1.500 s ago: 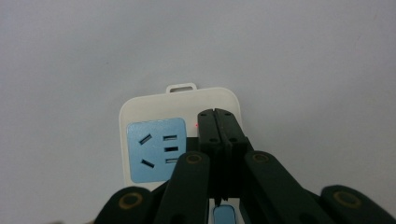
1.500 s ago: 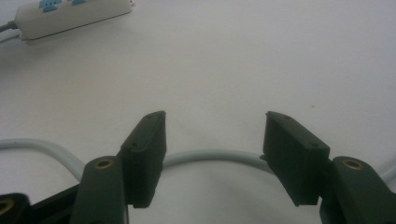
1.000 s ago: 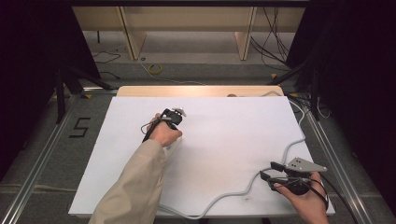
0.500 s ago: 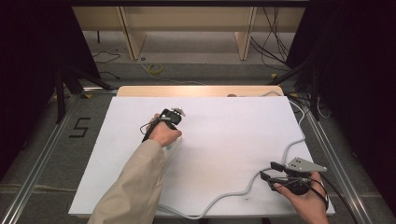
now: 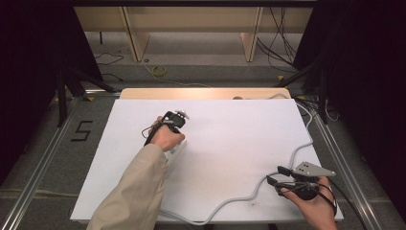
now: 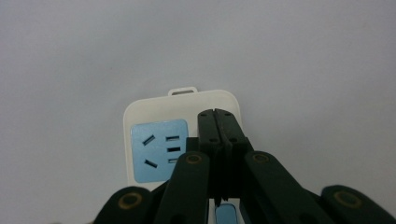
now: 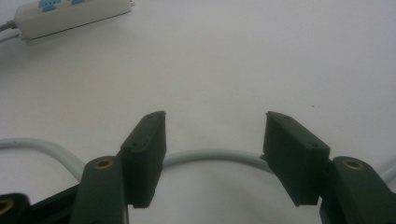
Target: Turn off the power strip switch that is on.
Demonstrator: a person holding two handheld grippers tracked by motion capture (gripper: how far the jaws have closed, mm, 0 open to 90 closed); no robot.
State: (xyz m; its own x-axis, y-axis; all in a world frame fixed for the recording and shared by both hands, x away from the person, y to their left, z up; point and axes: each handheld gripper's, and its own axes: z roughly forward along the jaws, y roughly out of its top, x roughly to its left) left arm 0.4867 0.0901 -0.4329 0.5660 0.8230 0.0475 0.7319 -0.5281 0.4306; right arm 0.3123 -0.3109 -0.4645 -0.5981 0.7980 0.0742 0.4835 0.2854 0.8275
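A white power strip (image 6: 184, 140) with blue socket faces lies on the white table top. My left gripper (image 6: 217, 115) hangs right over it, its jaws pressed together with nothing between them. In the high view that gripper (image 5: 171, 122) sits in the person's left hand at mid-table, and the strip (image 5: 176, 151) pokes out under the wrist. The strip's grey cable (image 5: 239, 197) snakes toward the right. My right gripper (image 5: 276, 175) stands open near the table's front right corner. In the right gripper view the cable (image 7: 212, 156) runs across below the gap of the open right gripper (image 7: 215, 135).
The white board (image 5: 230, 124) covers most of a wooden table whose far edge (image 5: 201, 92) shows. The power strip (image 7: 70, 14) lies far off at the top left of the right gripper view. Metal rails (image 5: 38, 172) and floor cables flank the table.
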